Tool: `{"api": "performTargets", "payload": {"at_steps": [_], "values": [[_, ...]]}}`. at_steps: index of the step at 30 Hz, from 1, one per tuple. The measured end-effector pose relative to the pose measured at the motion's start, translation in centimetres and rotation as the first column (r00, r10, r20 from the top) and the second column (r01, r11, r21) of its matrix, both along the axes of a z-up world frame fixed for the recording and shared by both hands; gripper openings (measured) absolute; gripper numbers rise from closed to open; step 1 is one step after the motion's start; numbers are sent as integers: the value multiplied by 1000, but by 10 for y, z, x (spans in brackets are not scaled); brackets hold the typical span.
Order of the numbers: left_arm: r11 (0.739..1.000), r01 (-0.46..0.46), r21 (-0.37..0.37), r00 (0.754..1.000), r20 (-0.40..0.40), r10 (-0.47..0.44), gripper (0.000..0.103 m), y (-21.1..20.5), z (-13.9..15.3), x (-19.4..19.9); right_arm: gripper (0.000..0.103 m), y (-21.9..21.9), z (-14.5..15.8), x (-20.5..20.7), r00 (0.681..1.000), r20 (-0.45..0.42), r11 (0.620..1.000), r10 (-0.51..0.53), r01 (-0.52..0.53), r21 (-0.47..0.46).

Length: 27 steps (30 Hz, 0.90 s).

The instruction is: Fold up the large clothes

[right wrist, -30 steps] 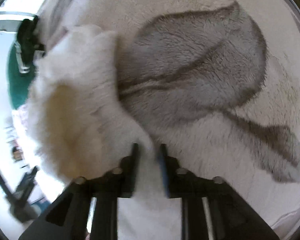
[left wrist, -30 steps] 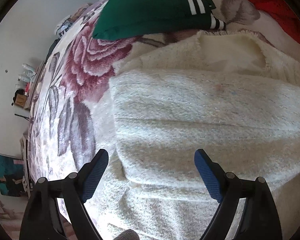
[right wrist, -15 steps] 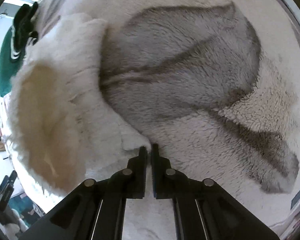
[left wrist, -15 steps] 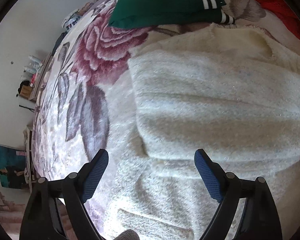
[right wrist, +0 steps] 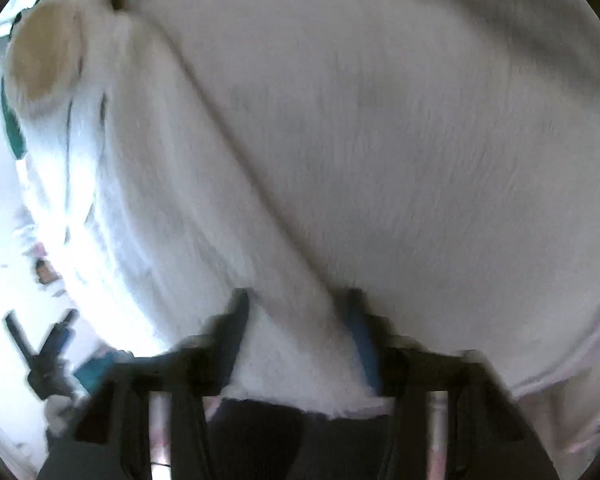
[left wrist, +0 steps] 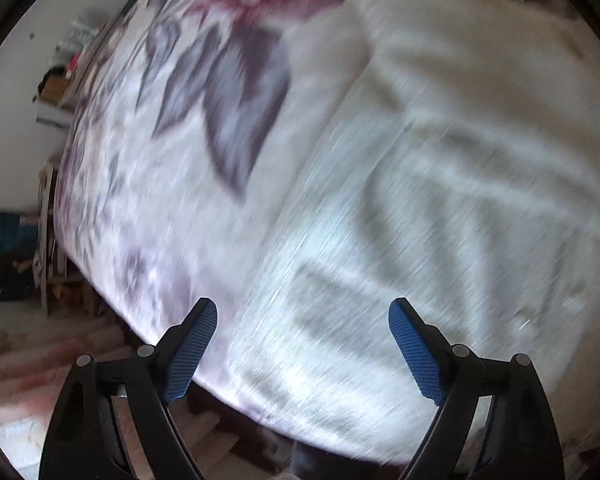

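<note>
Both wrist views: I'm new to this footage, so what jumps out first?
The fluffy white garment fills the right wrist view, a fold of it between the right gripper fingers. In the left view the open left gripper hangs over it near the bed edge, beside the floral blanket.

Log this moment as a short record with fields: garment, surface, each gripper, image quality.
garment: fuzzy white sweater, spread on the bed
surface: floral blanket with purple leaves and a pink rose
left gripper: open, empty, above the sweater near the bed's edge
right gripper: jaws part open with a fold of the sweater between them; firmness of the hold cannot be told
other item: green garment at the far end, barely visible
image quality: both views motion-blurred
</note>
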<state>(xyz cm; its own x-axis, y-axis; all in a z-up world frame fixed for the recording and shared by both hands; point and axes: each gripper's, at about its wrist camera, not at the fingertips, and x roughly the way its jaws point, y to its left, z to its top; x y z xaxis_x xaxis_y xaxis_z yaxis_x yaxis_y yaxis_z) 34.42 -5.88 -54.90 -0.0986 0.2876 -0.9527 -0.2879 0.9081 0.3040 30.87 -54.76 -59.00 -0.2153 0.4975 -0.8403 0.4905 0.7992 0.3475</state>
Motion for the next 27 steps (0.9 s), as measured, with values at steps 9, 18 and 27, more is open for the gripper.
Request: {"api": "performTargets", "payload": {"at_steps": [9, 18, 27], "values": [[967, -169, -190, 985, 0, 172, 87, 55, -31, -47, 23, 5, 50, -13, 996, 45, 987, 75, -68, -145], [941, -37, -336, 985, 146, 90, 20, 79, -71, -51, 54, 96, 100, 14, 979, 177, 990, 97, -77, -114], [928, -50, -368, 972, 195, 130, 12, 125, -42, -81, 54, 151, 112, 56, 969, 191, 984, 154, -133, -120]]}}
